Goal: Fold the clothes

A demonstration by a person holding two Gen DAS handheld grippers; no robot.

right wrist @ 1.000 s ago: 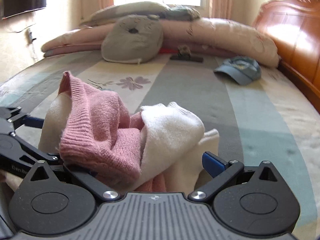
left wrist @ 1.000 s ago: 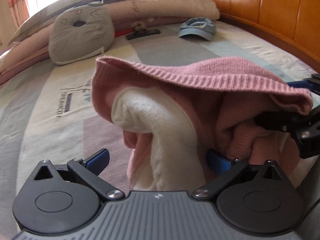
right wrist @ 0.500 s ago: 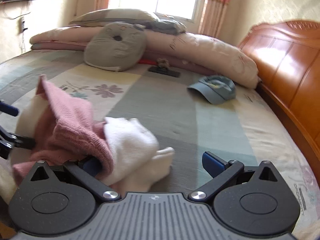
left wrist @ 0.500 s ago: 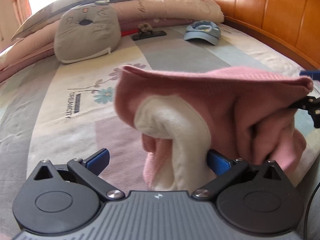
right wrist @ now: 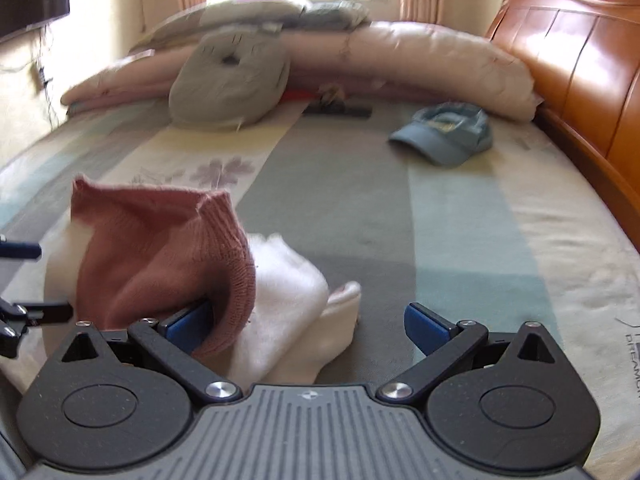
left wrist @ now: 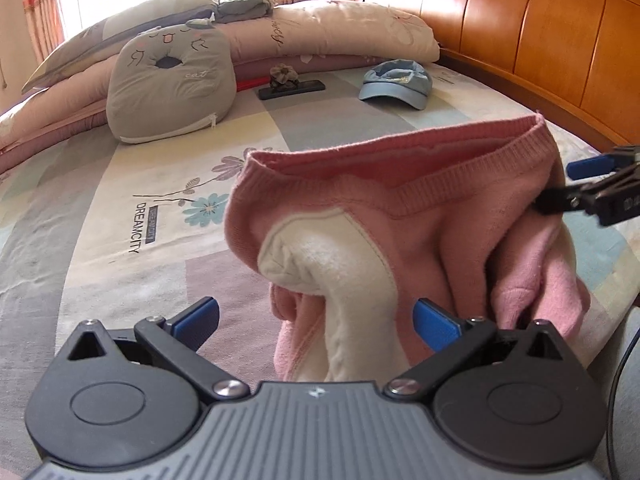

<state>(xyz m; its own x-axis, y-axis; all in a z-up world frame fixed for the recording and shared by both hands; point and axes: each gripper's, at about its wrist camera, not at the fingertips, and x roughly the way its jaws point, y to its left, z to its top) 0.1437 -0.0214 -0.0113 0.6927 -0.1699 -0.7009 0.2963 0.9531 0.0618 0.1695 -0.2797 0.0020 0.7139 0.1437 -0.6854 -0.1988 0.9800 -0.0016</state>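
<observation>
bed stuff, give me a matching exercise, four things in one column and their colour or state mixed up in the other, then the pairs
Things:
1 sweater
2 cap
3 cat cushion
4 left tool

Colour or state:
A blue, lying on the bedspread near the headboard
B grey, propped against the pillows
C open, fingers spread
D pink and cream, bunched up off the bed

Pairs: 1-D, 2-A, 3-B, 4-C

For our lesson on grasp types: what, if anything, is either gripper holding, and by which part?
Nothing is clamped: left gripper and right gripper stand open. The pink sweater only drapes its ribbed hem over a right-gripper finger.
</observation>
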